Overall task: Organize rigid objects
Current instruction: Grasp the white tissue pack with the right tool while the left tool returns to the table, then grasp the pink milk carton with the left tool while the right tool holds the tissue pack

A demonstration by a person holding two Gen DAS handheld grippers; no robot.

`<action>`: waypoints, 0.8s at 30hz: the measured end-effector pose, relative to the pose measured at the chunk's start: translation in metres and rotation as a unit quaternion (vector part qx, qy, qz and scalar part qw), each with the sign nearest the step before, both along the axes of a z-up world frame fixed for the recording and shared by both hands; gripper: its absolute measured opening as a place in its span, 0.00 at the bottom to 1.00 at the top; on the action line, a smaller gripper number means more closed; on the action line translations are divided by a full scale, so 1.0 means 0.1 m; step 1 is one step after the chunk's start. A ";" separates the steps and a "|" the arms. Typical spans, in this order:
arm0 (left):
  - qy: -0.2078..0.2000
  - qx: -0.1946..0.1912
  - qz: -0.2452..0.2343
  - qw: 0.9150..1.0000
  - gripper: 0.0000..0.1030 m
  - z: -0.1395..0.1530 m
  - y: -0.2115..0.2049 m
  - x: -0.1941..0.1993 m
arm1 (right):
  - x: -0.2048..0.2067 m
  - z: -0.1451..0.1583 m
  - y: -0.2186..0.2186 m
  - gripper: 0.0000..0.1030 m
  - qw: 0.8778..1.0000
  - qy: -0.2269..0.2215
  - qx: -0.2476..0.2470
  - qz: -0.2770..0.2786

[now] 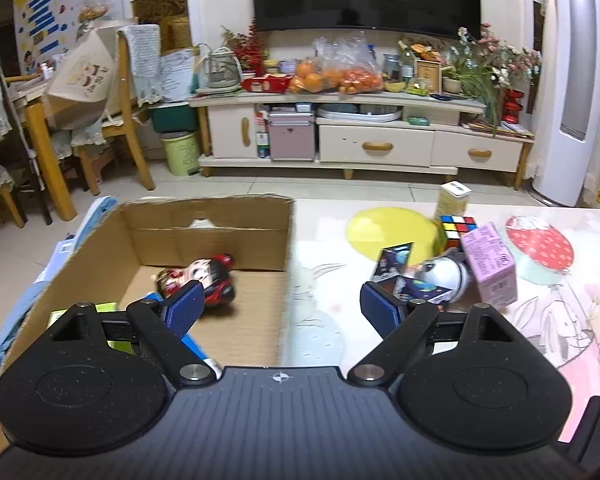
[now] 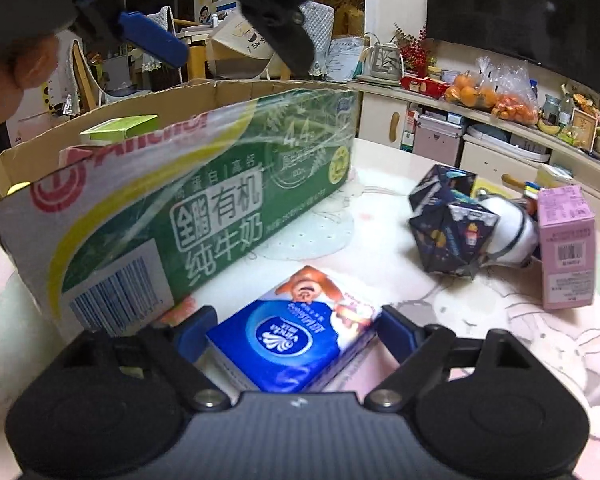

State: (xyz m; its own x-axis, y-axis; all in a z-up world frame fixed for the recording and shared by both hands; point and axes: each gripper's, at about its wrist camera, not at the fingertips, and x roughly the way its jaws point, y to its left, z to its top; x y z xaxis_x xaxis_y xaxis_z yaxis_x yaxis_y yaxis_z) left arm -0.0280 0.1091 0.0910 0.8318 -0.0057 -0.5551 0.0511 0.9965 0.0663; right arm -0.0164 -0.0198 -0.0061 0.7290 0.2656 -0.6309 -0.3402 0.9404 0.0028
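Your open green-printed cardboard box (image 2: pixel 204 184) sits at ten o'clock on the pastel cartoon-print tabletop (image 2: pixel 440 304). Blue tissue pack (image 2: pixel 292 340) lies between your right tool (image 2: pixel 296 330) pads, unclenched. Left tool (image 1: pixel 280 306) spread, empty, over the box edge.

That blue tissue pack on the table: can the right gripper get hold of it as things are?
Probably yes. The blue tissue pack already lies between the right gripper's open fingers, nothing covering it; the green-printed cardboard box stands just beside.
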 end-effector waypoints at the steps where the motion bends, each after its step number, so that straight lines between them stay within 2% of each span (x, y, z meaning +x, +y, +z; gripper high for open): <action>1: 0.000 0.000 -0.002 1.000 1.00 -0.01 -0.03 0.01 | -0.01 0.00 -0.04 0.83 1.000 -0.001 -0.004 -0.003; 14: 0.008 -0.020 -0.061 0.998 1.00 -0.14 -0.56 0.15 | -0.11 0.10 -0.98 0.84 0.994 -0.012 -0.003 -0.111; 24: 0.027 -0.054 -0.114 0.992 1.00 -0.34 -1.12 0.27 | -0.16 0.09 -1.61 0.84 0.983 -0.019 -0.038 -0.176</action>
State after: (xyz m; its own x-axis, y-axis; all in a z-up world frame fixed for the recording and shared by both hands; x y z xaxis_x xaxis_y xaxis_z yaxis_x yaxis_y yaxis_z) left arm -0.0010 -0.0031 0.0569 0.7711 -0.2532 -0.5841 0.2773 0.9595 -0.0498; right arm -0.0325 -0.1812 0.0034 0.7902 -0.0547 -0.6104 0.0081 0.9968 -0.0789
